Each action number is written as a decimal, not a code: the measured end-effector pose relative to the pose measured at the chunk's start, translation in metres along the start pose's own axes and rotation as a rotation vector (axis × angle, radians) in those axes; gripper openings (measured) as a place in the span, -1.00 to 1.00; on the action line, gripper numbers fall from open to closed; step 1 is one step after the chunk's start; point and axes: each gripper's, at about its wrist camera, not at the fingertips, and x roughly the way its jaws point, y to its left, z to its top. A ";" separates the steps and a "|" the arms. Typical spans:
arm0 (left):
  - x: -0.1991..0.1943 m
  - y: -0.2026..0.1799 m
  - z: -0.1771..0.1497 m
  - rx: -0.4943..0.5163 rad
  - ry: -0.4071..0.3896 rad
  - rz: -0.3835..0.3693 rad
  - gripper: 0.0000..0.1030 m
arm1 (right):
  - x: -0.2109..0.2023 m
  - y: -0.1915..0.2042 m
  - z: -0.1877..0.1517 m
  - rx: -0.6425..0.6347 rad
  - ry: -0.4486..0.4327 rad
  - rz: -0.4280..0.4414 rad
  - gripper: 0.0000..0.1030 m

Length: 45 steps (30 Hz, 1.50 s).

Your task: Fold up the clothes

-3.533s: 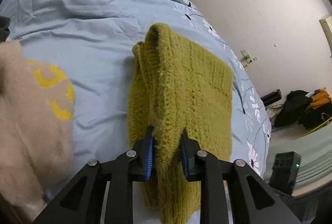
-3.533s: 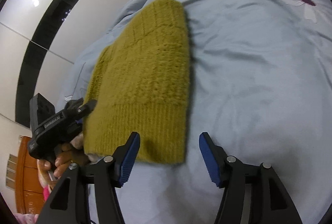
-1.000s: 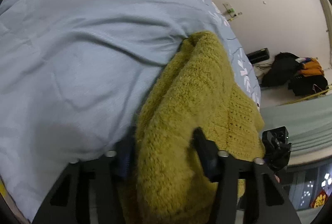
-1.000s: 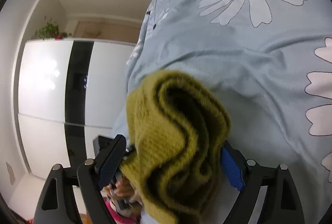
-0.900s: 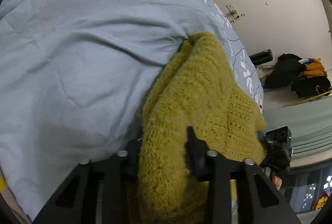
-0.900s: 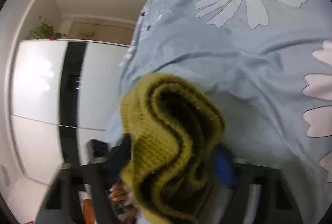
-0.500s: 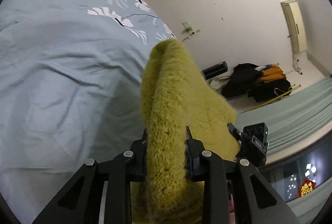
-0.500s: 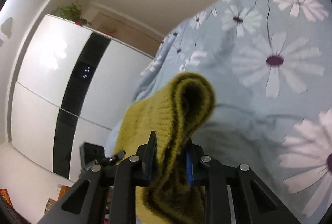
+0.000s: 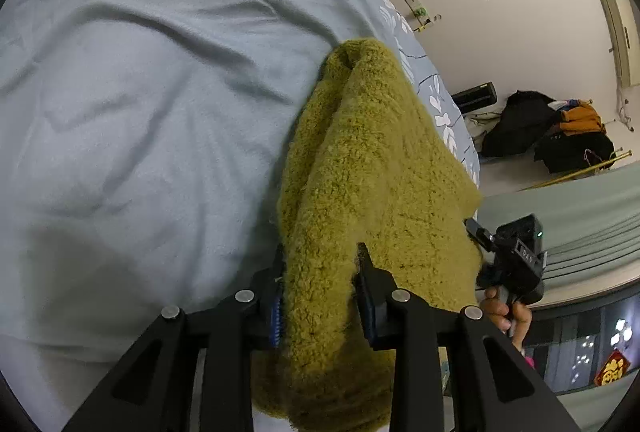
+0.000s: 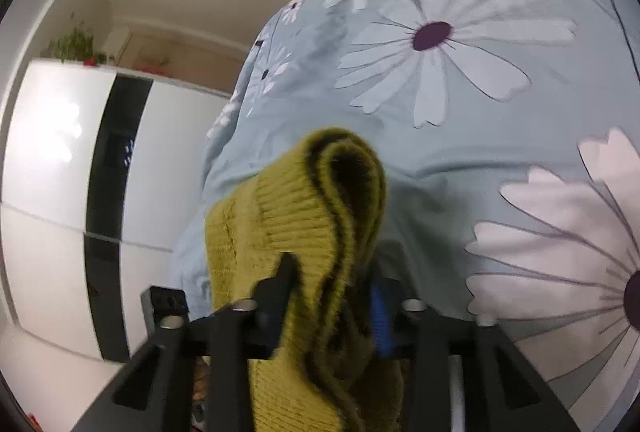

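A fuzzy olive-green knitted sweater (image 9: 372, 168) fills the lower centre of both wrist views, bunched in thick folds over a pale blue duvet printed with white daisies (image 10: 460, 44). The left gripper (image 9: 320, 292) pinches one folded edge tightly. The right gripper (image 10: 332, 296) clamps the ribbed, doubled edge. A hand (image 9: 506, 312) shows at lower right in the left view.
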 end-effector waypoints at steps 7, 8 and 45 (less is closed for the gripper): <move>0.004 -0.005 0.000 -0.026 0.007 0.010 -0.37 | 0.006 -0.031 -0.014 0.116 0.018 0.133 0.21; 0.005 -0.008 -0.001 -0.020 0.006 0.021 -0.37 | 0.008 -0.030 -0.015 0.117 0.020 0.142 0.21; 0.269 -0.214 0.089 0.371 0.120 0.063 -0.40 | -0.168 -0.083 0.170 0.015 -0.372 -0.311 -0.46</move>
